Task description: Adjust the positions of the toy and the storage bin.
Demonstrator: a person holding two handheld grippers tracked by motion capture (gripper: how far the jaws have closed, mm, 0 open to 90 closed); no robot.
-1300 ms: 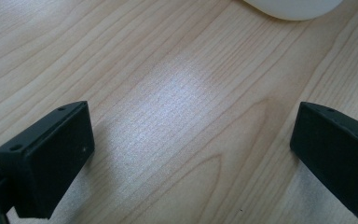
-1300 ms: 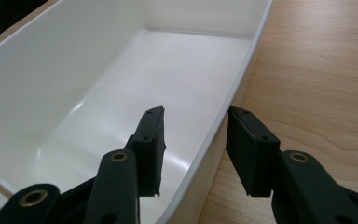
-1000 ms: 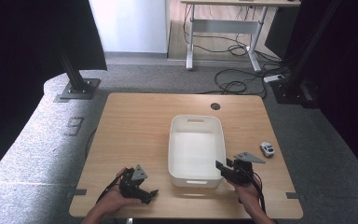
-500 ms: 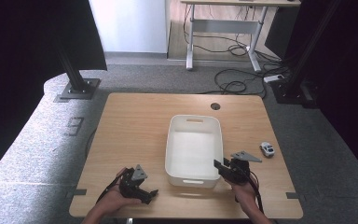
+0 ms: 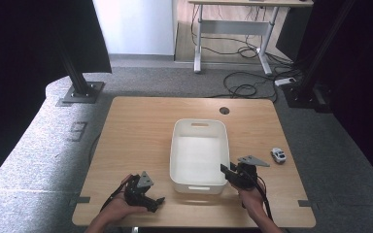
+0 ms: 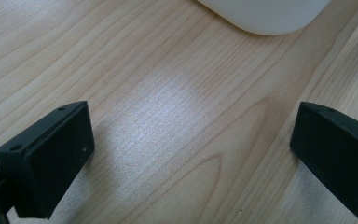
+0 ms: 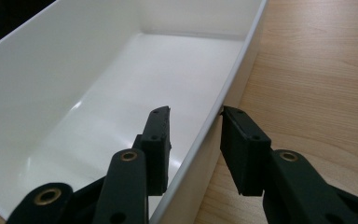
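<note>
The right gripper (image 7: 193, 123) has been closing its fingers astride the white bin (image 5: 199, 150)'s right wall; the outer touches, the inner stands off. Seat deeper before pulling. The left gripper (image 6: 191, 154) rests released near the table (image 5: 136, 126)'s front edge.

Even overhead light; glare patch on table (image 6: 168, 107); dark surroundings; close-ups soft.

The white bin (image 5: 199, 153) occupies the table (image 5: 136, 126) centre. Bare table lies left of it and along the far edge. A toy car (image 5: 278, 155) stands right of the bin, near the right edge.
</note>
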